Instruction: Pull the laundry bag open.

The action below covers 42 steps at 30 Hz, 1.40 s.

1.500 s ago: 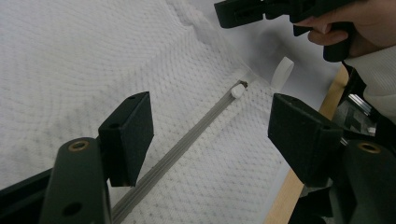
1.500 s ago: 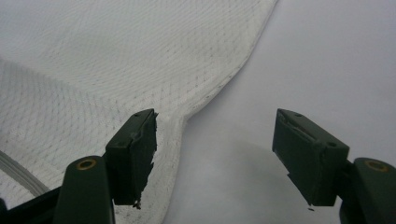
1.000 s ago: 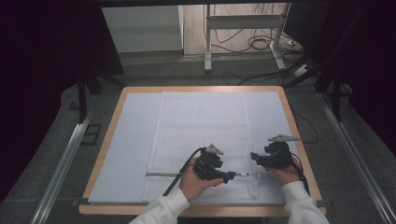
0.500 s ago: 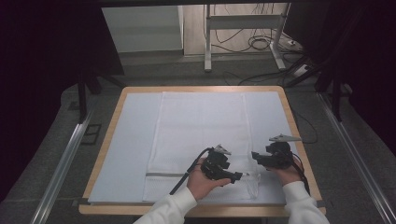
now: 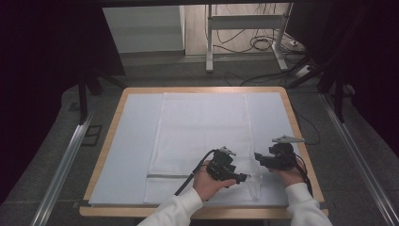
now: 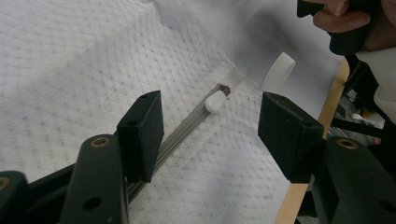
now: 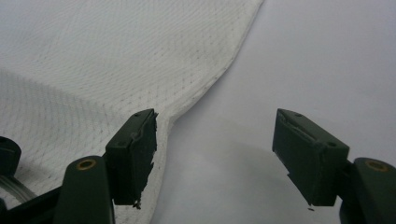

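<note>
- High view: the white mesh bag (image 5: 202, 146) lies flat on the pale sheet that covers the table (image 5: 301, 136), its zipped end near your edge. Your left gripper (image 5: 242, 178) sits low over the bag's near right corner, where the zipper ends. Your right gripper (image 5: 258, 157) hovers just beside the bag's right edge. The 2 tools are close, so keep them from bumping as you work.
- Left gripper view: the jaws stand apart, holding nothing, with the grey zipper (image 6: 187, 128) running up between them to the white pull tab (image 6: 215, 101) just ahead. A white fabric loop (image 6: 279, 72) stands up past the tab, near the table's wooden rim. The step in hand looks like taking the tab. Ease forward until the tab sits squarely between the pads, and close on the tab alone, not on the mesh beneath it. It is small and smooth, so I expect it to slip if you catch only its tip.
- Right gripper view: these jaws are also apart and empty. The left one rests over the bag's edge (image 7: 205, 84) and the right one is above bare sheet. Pinching that edge close to the zipper end would likely stop the light mesh from bunching when you pull. Draw along the zipper's line, low and steady, and don't lift.
</note>
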Available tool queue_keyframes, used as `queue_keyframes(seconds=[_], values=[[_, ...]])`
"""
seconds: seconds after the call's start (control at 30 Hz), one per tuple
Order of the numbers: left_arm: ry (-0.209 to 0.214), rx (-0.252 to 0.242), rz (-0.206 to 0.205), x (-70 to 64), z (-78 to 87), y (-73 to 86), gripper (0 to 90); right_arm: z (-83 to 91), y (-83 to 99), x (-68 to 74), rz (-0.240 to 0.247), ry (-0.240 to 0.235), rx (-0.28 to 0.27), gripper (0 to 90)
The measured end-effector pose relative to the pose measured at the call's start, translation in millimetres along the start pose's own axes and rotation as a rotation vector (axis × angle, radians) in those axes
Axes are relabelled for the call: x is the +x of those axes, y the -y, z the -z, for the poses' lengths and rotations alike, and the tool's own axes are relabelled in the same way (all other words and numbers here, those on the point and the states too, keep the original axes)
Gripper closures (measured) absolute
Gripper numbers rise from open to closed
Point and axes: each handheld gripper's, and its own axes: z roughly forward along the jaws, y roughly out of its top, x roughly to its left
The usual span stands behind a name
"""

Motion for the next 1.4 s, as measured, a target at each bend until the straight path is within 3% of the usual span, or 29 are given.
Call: queue_keyframes(seconds=[0.3, 0.87, 1.4], values=[[0.029, 0.019, 0.026, 1.1, -9.4, -2.0, 45.3, 0.8, 0.7, -3.3, -0.008, 0.008, 0.0, 29.9], [0.057, 0.043, 0.014, -6.8, -17.7, -3.7, 57.0, 0.9, 0.7, -6.0, -0.028, 0.022, 0.011, 29.1], [0.029, 0.048, 0.026, -8.1, -30.4, -3.4, 64.6, 1.1, 0.8, -6.6, -0.027, 0.024, 0.012, 28.9]])
